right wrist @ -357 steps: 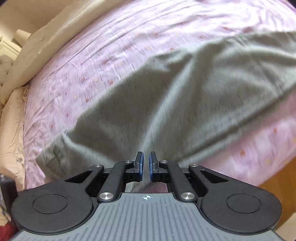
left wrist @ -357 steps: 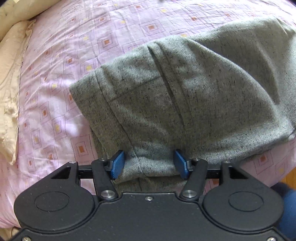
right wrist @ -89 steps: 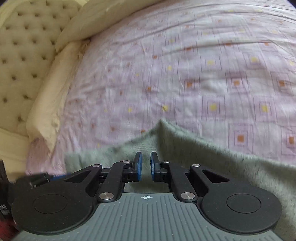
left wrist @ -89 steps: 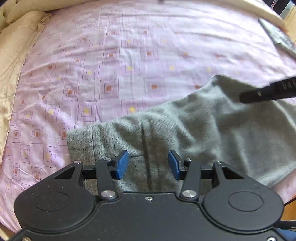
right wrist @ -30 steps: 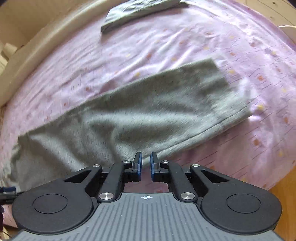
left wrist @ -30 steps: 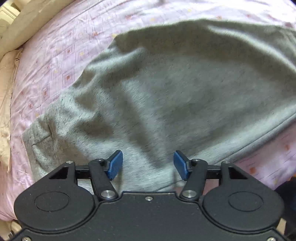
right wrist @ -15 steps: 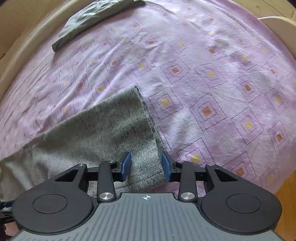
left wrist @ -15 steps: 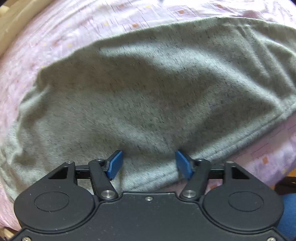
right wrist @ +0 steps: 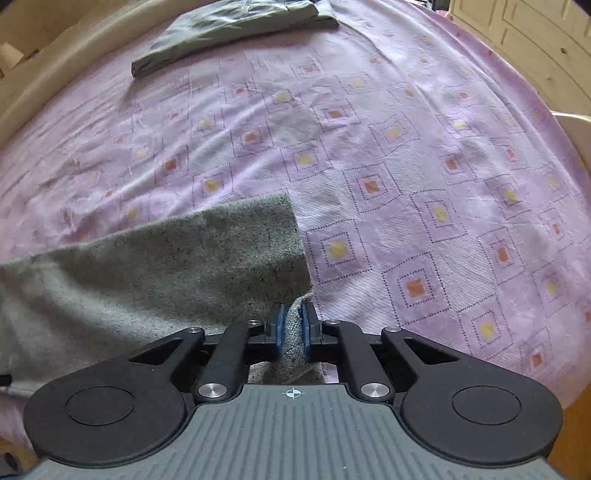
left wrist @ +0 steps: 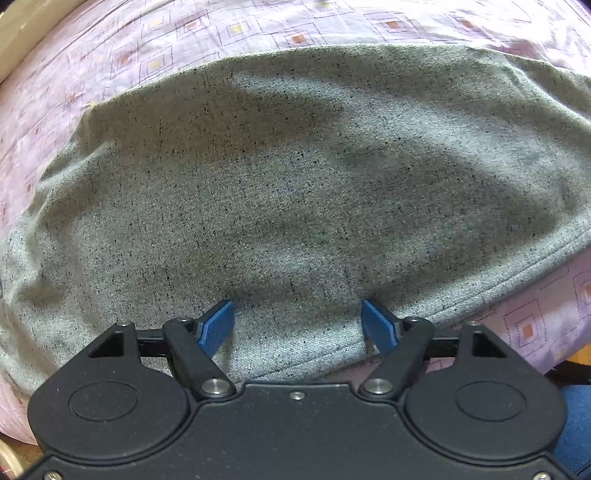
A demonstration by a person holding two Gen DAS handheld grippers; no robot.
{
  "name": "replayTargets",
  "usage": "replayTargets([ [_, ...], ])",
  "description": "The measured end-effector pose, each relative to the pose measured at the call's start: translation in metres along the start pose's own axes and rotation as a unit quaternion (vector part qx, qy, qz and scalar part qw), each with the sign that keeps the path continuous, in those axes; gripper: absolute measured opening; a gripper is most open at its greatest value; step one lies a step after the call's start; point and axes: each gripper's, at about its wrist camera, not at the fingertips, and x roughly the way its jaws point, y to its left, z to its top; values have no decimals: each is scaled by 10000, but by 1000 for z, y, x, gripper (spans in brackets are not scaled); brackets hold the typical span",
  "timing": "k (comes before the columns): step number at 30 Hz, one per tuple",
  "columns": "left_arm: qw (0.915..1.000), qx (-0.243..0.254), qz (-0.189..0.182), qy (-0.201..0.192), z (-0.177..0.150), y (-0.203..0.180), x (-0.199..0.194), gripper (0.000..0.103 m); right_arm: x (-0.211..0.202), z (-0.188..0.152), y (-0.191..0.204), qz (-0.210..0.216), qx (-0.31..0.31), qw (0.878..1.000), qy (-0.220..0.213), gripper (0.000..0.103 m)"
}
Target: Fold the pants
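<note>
The grey speckled pants lie flat on the pink patterned bedsheet and fill most of the left wrist view. My left gripper points straight down at them near their front hem, open, with its blue fingertips on or just above the cloth. In the right wrist view the end of the pants lies at the lower left. My right gripper is closing its jaws on a raised pinch of cloth at the pants' near corner, and the pads press on it.
A second folded grey garment lies at the far side of the bed. The pink sheet stretches bare to the right of the pants. Wooden furniture stands beyond the bed's right edge. A blue-clad leg shows at lower right.
Half a second ago the right gripper's jaws stood apart astride the pants' corner; now they have closed on it. The left gripper has sunk closer to the cloth, its jaws slightly wider.
</note>
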Motion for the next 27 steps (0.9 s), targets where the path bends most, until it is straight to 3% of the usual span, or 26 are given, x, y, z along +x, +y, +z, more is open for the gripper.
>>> replayTargets([
  [1, 10000, 52, 13, 5, 0, 0, 0, 76, -6, 3, -3, 79, 58, 9998, -146, 21],
  [4, 9996, 253, 112, 12, -1, -9, 2, 76, -10, 15, -7, 298, 56, 9990, -317, 23],
  [7, 9995, 277, 141, 54, 0, -12, 3, 76, 8, 30, -10, 553, 217, 9982, -115, 36],
  [11, 9995, 201, 198, 109, -2, -18, 2, 78, 43, 38, -9, 479, 389, 9977, 273, 36],
  [14, 9996, 122, 241, 95, 0, -20, 2, 79, 49, 37, -10, 679, 700, 9945, 382, 38],
  [15, 9996, 66, 253, 94, 0, -20, 3, 80, 48, 37, -9, 808, 700, 9935, 396, 33],
  [16, 9996, 12, 259, 99, -1, -19, 4, 81, 46, 38, -6, 833, 535, 9945, 348, 10],
  [18, 9996, -60, 231, 120, -1, -17, 4, 81, 42, 40, -2, 605, 317, 9974, 216, 10],
  [21, 9996, 43, 232, 179, -2, -11, 5, 77, 48, 39, -8, 597, 712, 9954, 251, 12],
  [23, 9996, 136, 215, 142, 3, -15, -4, 64, 41, 36, -13, 732, 894, 9932, 157, 17],
  [24, 9997, 152, 187, 78, 6, -17, -10, 64, 36, 33, -18, 852, 1048, 9908, 85, 20],
  [26, 9996, 181, 47, -199, 14, -23, -28, 64, 23, 24, -31, 1028, 1361, 9853, -24, 38],
  [27, 9992, 195, -22, -338, 19, -26, -35, 64, 18, 18, -37, 1061, 1495, 9830, -36, 40],
])
